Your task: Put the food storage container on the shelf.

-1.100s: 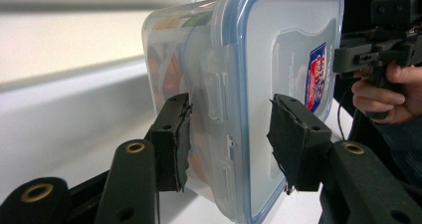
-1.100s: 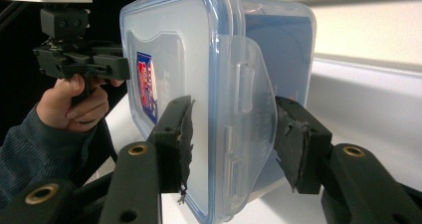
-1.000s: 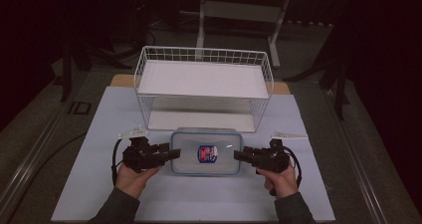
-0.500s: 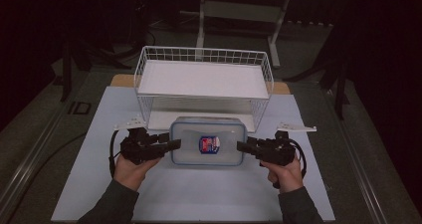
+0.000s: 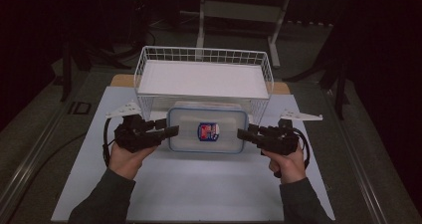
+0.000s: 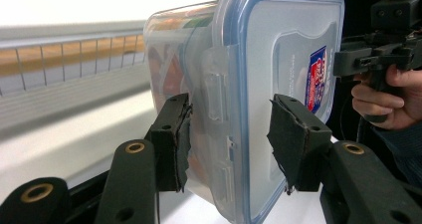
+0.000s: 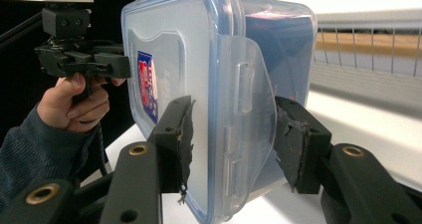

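A clear plastic food container (image 5: 206,129) with a blue-rimmed lid and a red and blue label hangs level above the white mat (image 5: 199,189). My left gripper (image 5: 169,131) is shut on its left short end. My right gripper (image 5: 241,133) is shut on its right short end. In the left gripper view the container (image 6: 278,59) stands on edge between my left gripper's (image 6: 229,129) black pads, which clamp the latch side. In the right gripper view the container (image 7: 174,50) sits likewise inside my right gripper (image 7: 234,129), one pad on the lid, one on the body.
A white wire basket (image 5: 204,49) with a white floor stands just behind the container, on a wooden board (image 5: 122,79). A grey table frame (image 5: 239,10) rises in the dark behind. The mat's edges border a grey surface (image 5: 30,139).
Both hands have risen together with the container held between them. It has left the mat and now hangs in front of the basket's front wall.
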